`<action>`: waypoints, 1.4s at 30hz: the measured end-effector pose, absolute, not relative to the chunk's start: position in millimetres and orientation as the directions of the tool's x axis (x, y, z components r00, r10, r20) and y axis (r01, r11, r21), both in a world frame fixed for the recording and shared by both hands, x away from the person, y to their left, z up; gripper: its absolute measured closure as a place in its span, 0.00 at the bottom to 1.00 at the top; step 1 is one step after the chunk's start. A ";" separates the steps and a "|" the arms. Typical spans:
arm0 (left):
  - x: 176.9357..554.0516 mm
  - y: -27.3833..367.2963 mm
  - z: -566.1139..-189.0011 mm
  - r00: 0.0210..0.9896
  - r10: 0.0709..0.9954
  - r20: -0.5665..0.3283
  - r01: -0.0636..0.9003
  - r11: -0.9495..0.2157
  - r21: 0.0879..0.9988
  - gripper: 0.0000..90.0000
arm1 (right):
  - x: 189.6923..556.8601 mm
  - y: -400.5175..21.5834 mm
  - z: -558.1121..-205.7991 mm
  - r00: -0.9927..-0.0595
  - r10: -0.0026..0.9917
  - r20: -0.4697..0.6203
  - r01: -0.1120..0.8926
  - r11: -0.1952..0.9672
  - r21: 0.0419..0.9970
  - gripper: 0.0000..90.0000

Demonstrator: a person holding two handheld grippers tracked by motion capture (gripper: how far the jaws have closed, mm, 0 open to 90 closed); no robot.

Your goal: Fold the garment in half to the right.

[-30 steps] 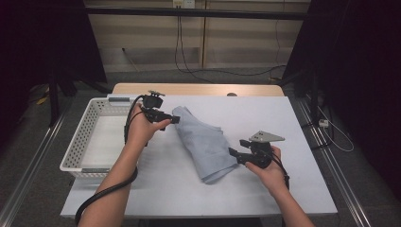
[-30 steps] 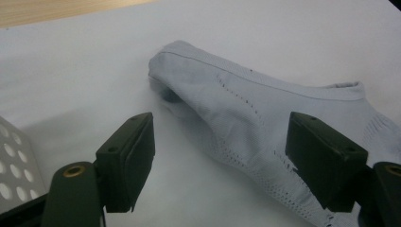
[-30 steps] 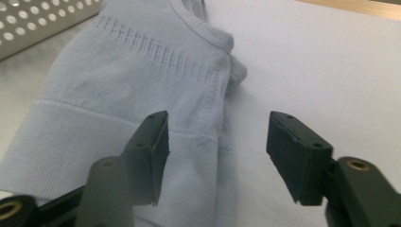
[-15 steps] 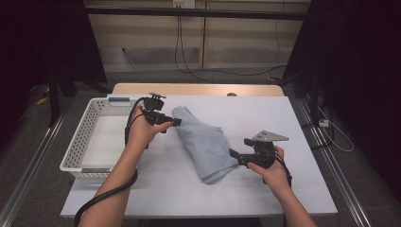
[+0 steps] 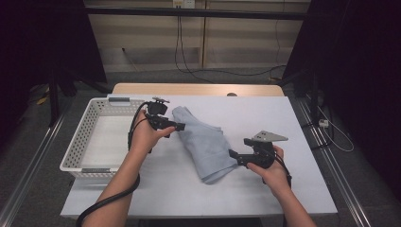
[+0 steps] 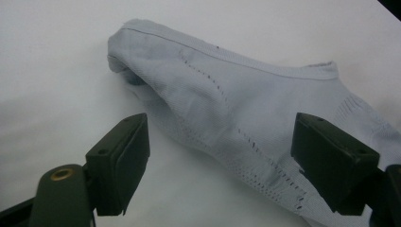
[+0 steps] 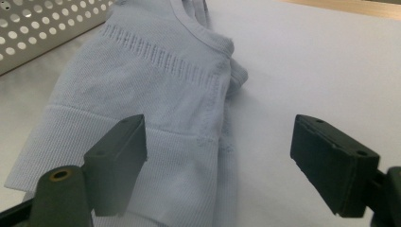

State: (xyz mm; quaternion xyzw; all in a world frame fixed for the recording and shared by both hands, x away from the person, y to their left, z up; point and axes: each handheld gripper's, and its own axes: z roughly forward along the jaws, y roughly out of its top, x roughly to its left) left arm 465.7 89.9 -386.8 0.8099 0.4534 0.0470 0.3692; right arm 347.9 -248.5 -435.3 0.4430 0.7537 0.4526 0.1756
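A dim room with dark curtains at both sides and a pale panelled wall at the back, where cables hang down to the floor, surrounds a desk point(image 5: 283, 189) covered by a white sheet; a strip of bare wood shows along its far edge. Metal rails run along the floor on either side.

On the left part of the desk stands a white perforated basket point(image 5: 75, 151), oblong and shallow. Its floor looks bare, with nothing visible inside. In the right gripper view a corner of its holed wall shows at the top left, just beyond the cloth.

A light blue knitted garment point(image 5: 203, 142) lies folded in the middle of the desk, just beside the basket's right wall, running diagonally from the far left towards the near right. Ribbed bands and rows of small holes mark the fabric.

The left gripper point(image 5: 177, 126), held in the person's left hand point(image 5: 144, 137), sits at the garment's far end. Its jaws have just been opening and now stand wide apart, with the cloth lying between and below them but not pinched. The right gripper point(image 5: 232, 155), in the right hand point(image 5: 267, 170), is at the garment's near end. Its jaws have likewise been opening and stand spread over the hem without pressing on it.
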 end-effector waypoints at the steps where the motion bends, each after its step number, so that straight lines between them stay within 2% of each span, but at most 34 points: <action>1: 465.2 89.7 -387.1 0.587 0.767 -0.261 0.700 -0.318 0.639 0.22 | 347.8 -248.3 -435.2 -0.545 0.827 0.135 0.508 0.198 0.838 0.21; 42: 444.9 70.2 -408.1 0.590 0.755 -0.285 0.708 -0.314 0.633 0.18 | 344.0 -246.1 -434.9 -0.548 0.825 0.138 0.501 0.191 0.844 0.18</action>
